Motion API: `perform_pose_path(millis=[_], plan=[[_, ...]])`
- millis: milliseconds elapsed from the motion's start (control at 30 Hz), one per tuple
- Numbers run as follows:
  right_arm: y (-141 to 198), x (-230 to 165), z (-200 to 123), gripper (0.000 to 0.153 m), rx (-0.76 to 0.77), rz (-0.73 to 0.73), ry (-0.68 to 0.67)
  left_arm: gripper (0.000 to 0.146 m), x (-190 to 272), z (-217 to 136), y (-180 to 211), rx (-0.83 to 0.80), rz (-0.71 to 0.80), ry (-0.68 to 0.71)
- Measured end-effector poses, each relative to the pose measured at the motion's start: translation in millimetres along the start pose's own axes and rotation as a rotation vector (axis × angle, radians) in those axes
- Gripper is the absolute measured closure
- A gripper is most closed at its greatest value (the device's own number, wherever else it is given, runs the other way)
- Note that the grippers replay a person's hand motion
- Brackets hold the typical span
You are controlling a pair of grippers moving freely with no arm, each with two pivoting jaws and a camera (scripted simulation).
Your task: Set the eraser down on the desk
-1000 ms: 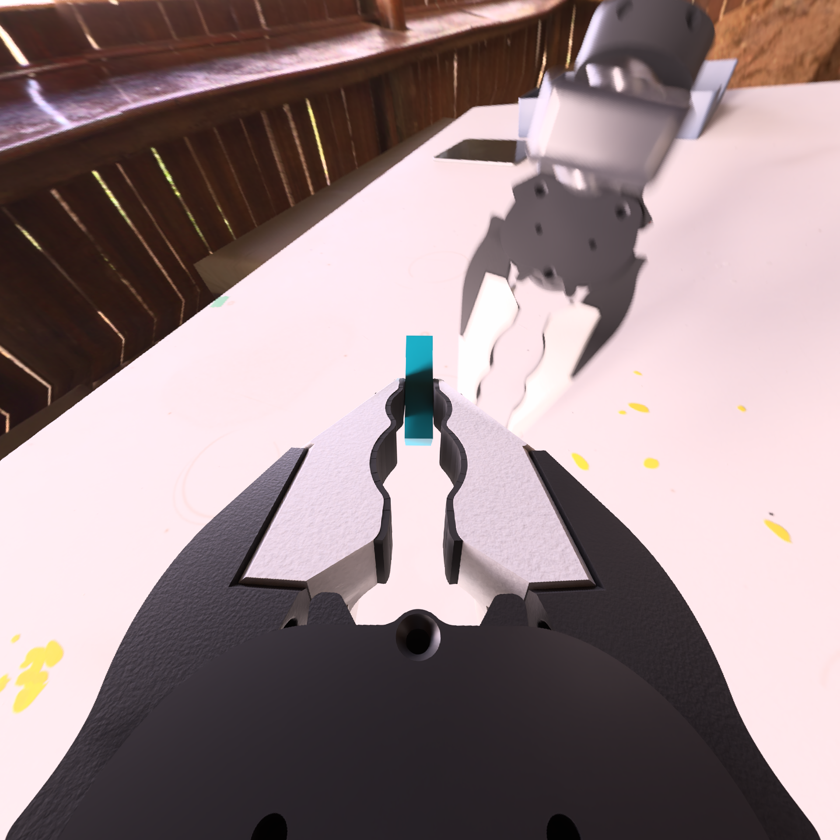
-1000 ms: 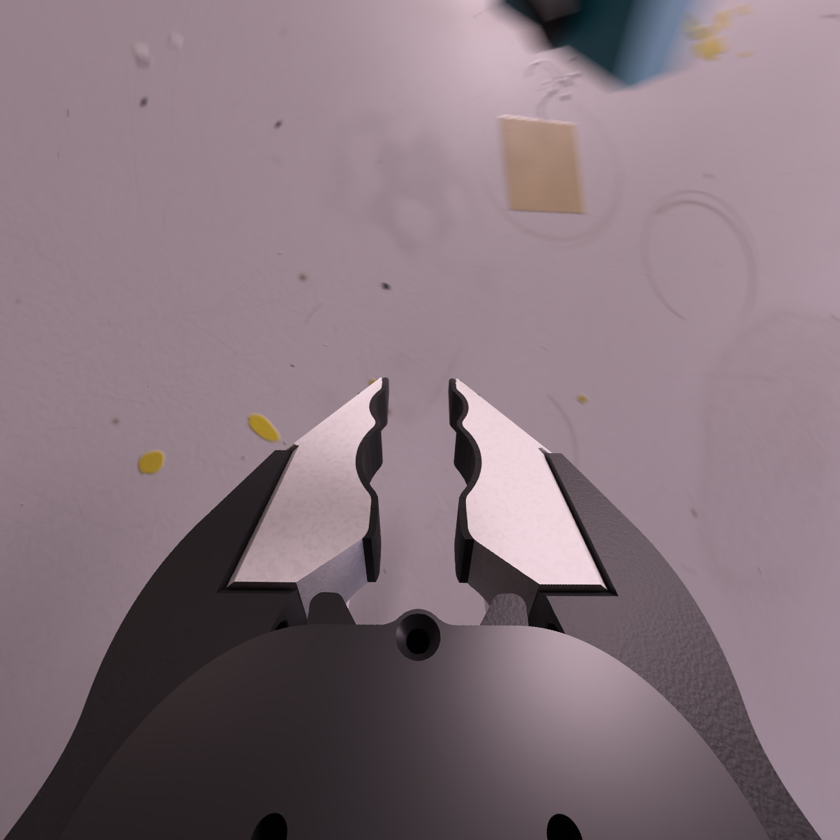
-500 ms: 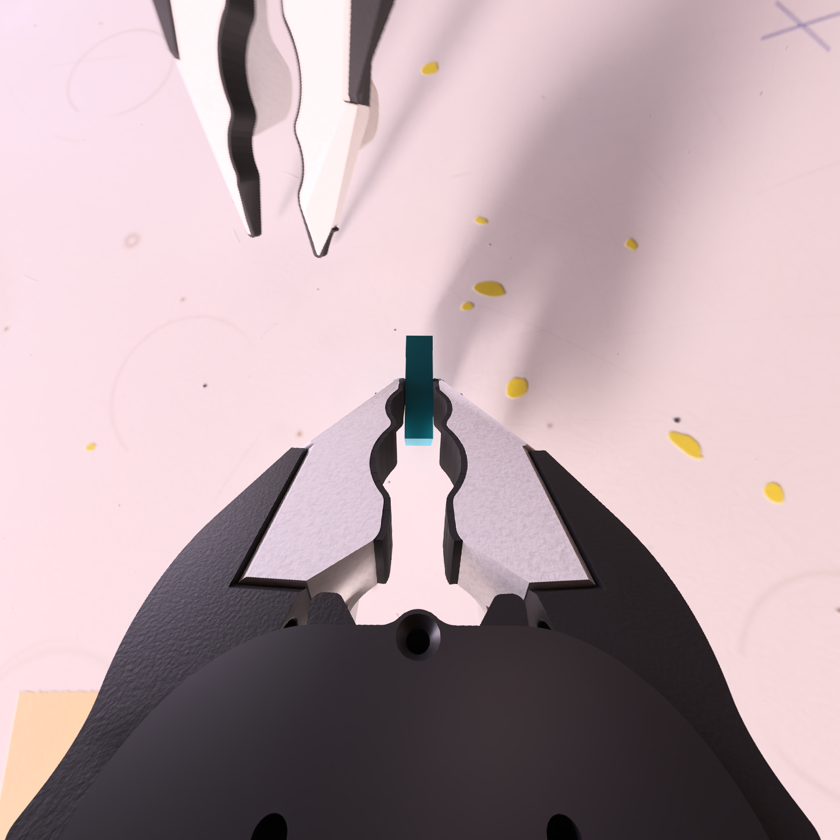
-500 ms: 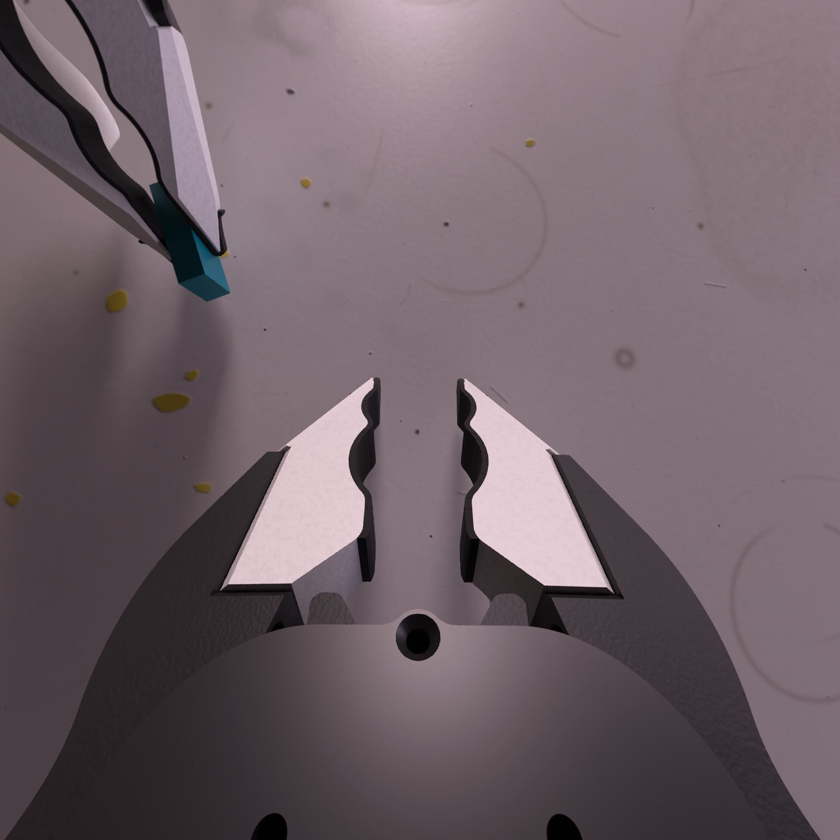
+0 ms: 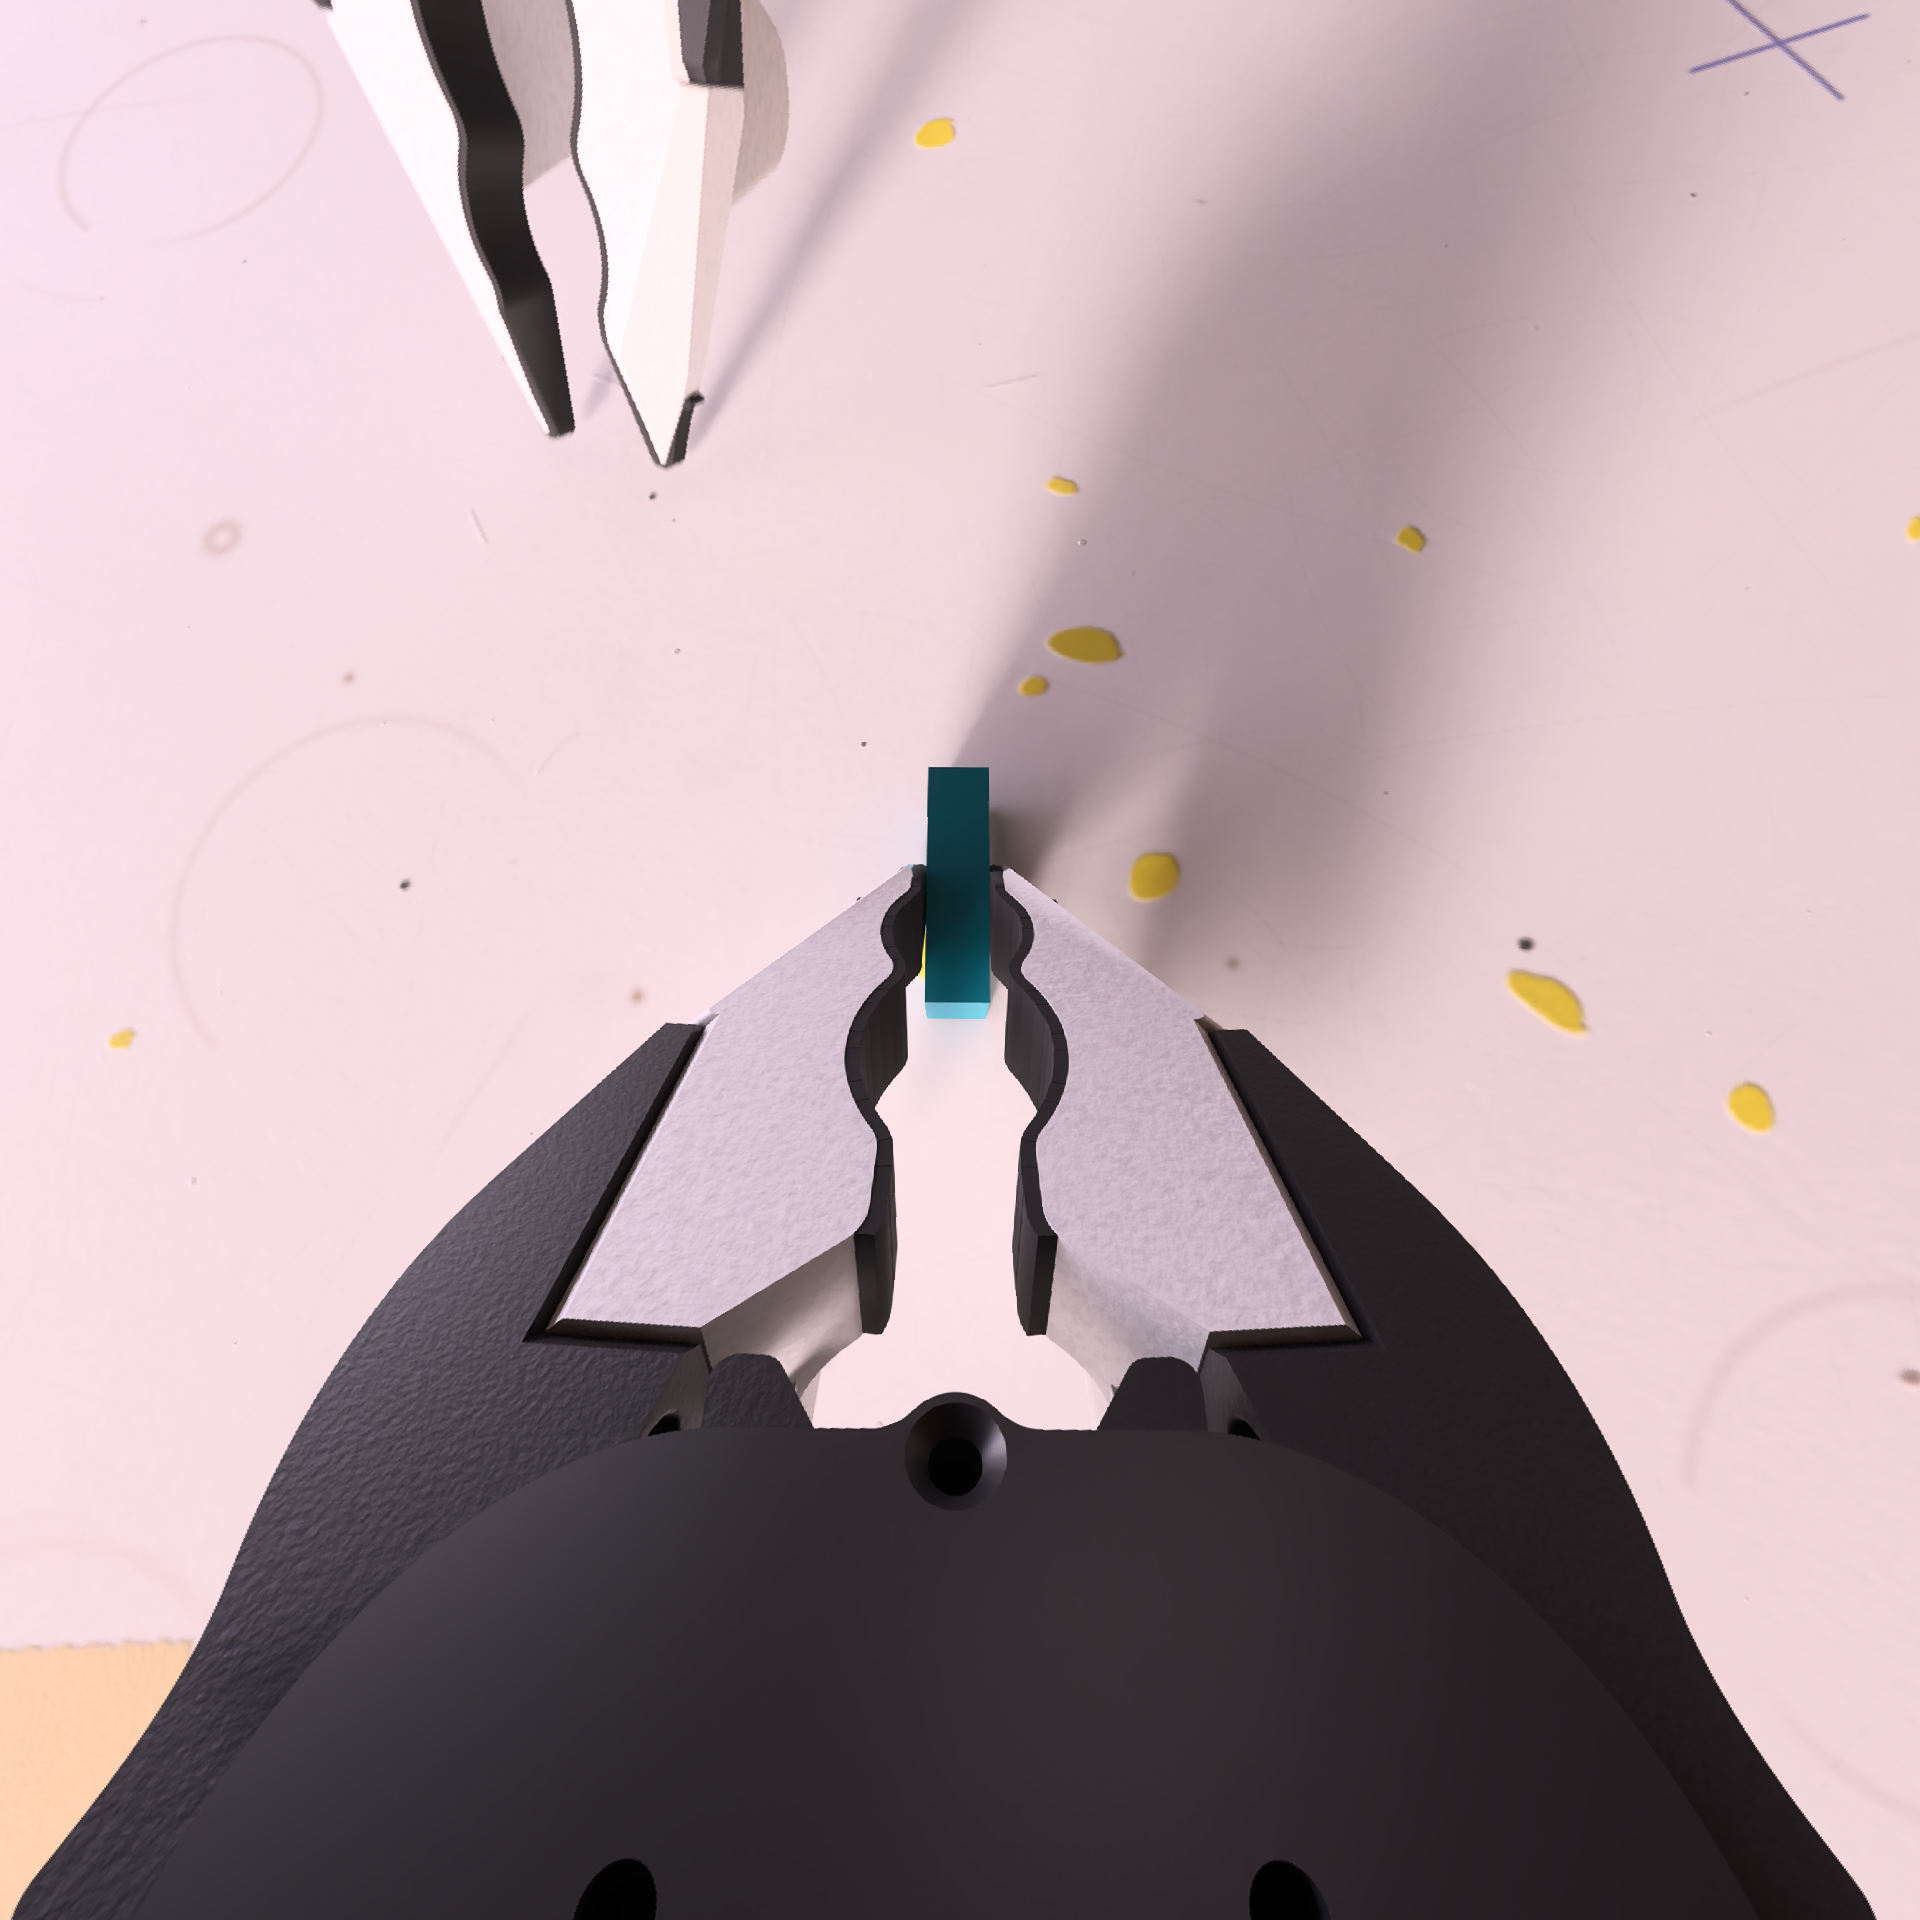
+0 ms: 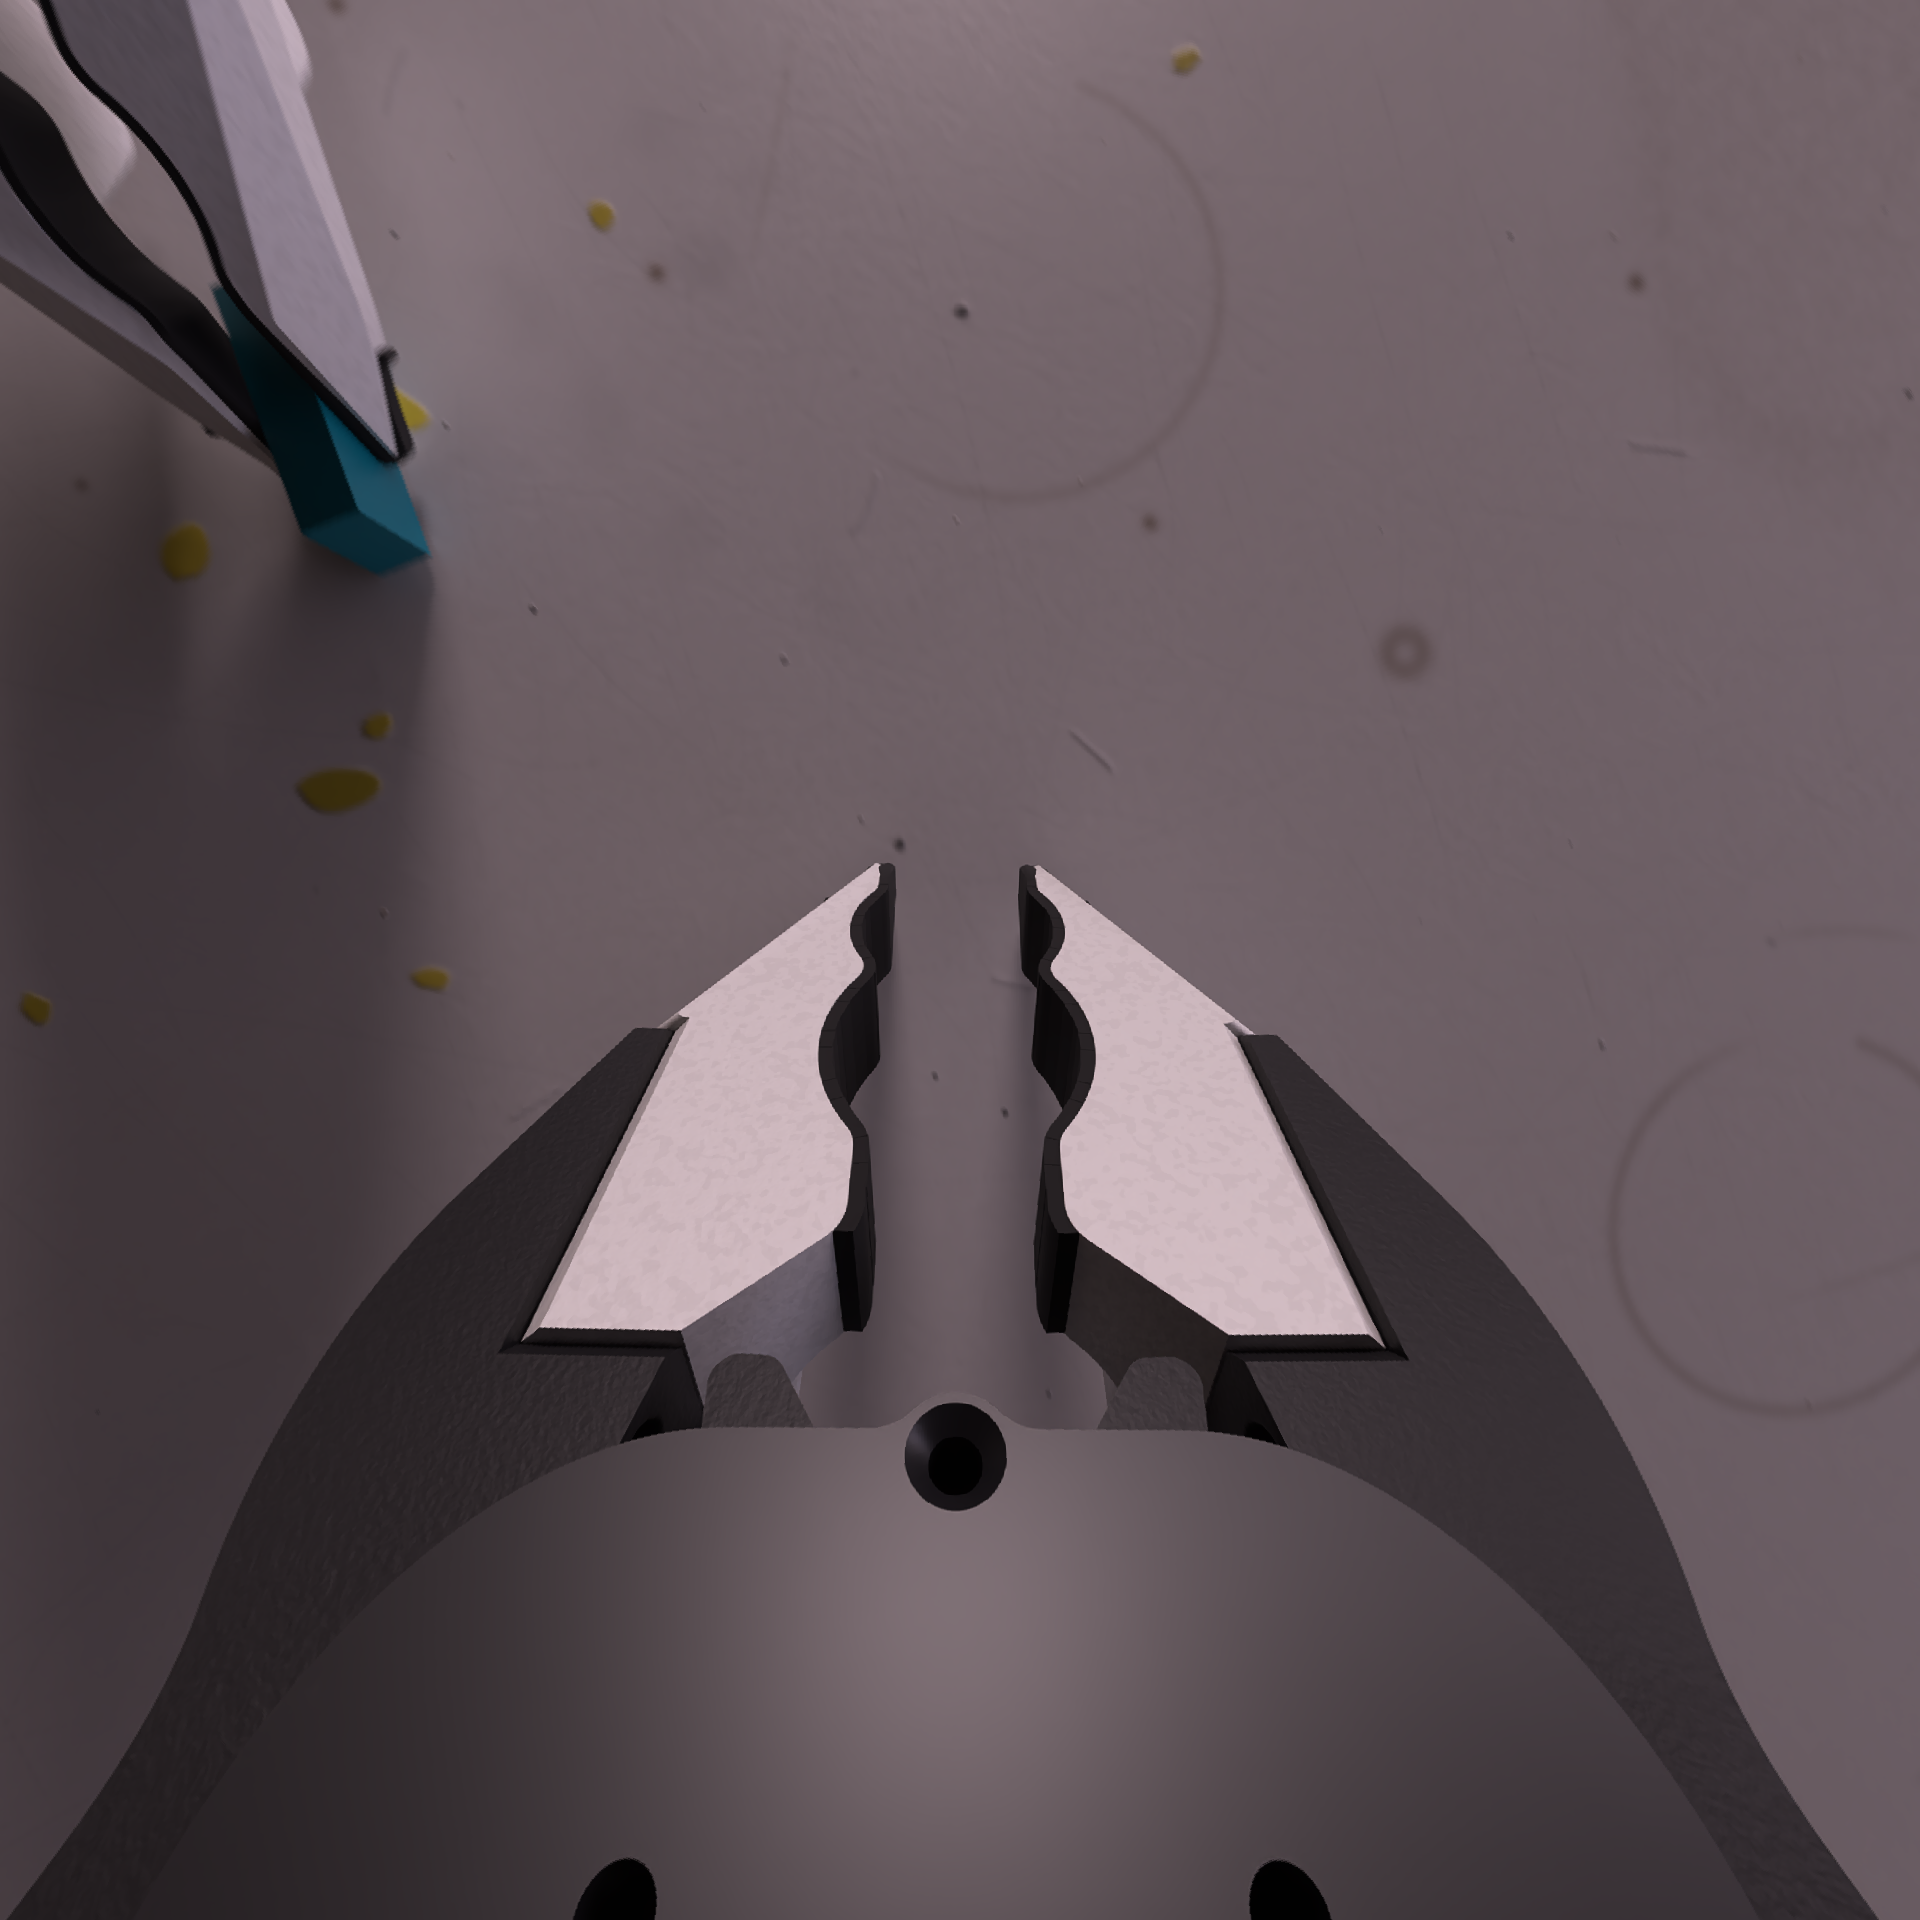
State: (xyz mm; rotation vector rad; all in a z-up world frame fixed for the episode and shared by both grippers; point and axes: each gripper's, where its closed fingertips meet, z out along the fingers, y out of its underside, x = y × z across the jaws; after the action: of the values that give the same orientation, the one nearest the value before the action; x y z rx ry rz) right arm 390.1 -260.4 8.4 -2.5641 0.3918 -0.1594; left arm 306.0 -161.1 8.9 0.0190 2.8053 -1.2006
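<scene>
The teal eraser (image 5: 956, 894) is held edge-on between the tips of my left gripper (image 5: 956, 875), which is shut on it and points down at the pale desk (image 5: 416, 644). In the right wrist view the eraser (image 6: 364, 509) sticks out below the left gripper (image 6: 312, 436), its lower end at or just above the desk (image 6: 1351, 520); I cannot tell whether it touches. My right gripper (image 6: 956, 873) is open by a narrow gap and empty, close over the desk. It also shows at the top left of the left wrist view (image 5: 613, 431).
Yellow paint spots (image 5: 1086, 644) dot the desk right of the eraser. A beige note (image 5: 83, 1766) lies at the bottom left corner. A blue cross mark (image 5: 1766, 52) is at the far right. Faint ring marks (image 6: 987, 291) cover the surface.
My left gripper has tipped from looking along the desk to pointing down at it, then dropped closer with the eraser still held. The right gripper's jaws have narrowed a little.
</scene>
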Motion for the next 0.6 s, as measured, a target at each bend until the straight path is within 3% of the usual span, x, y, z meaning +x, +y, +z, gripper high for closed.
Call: perform_pose_path(millis=[133, 300, 600], plan=[[10.0, 7.6, -9.5, 0.128, -0.004, 0.007, 0.039, 0.135, 0.3, -1.1, 1.0, 0.0, 0.001, 0.007], [-25.2, 1.8, -16.7, 0.125, 0.143, -0.051, 0.037, 0.135, 0.8, -0.9, 0.6, 0.008, 0.008, 0.012], [-58.8, -15.8, 33.7, 0.123, 0.063, -0.187, -0.177, 0.135, 2.7, -1.1, 0.7, 0.006, 0.033, 0.008]])
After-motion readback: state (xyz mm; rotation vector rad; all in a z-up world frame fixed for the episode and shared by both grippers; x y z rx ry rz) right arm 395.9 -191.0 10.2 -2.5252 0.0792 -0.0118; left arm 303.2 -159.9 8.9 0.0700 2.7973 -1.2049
